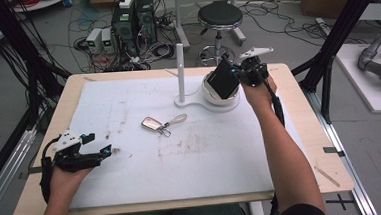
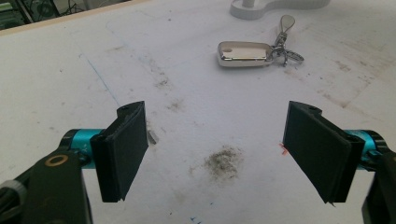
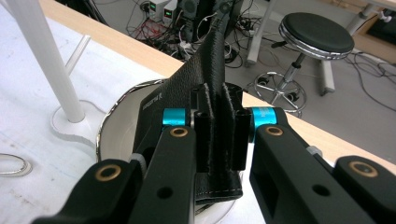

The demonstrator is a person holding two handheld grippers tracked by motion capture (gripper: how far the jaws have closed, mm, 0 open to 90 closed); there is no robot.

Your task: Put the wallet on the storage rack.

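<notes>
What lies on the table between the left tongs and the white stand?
In the high view, a silver key fob with its ring lies between the left tongs and the white stand.

In the right gripper view, the black wallet (image 3: 205, 79) hides most of the white bowl (image 3: 116, 135) behind it, and the right hand-held gripper (image 3: 219, 140) covers the wallet's lower part. The small print on the wallet is too small to read. The white post (image 3: 44, 60) is cut off by the top edge. In the left gripper view, the white stand base (image 2: 275, 7) runs off the top edge.
</notes>
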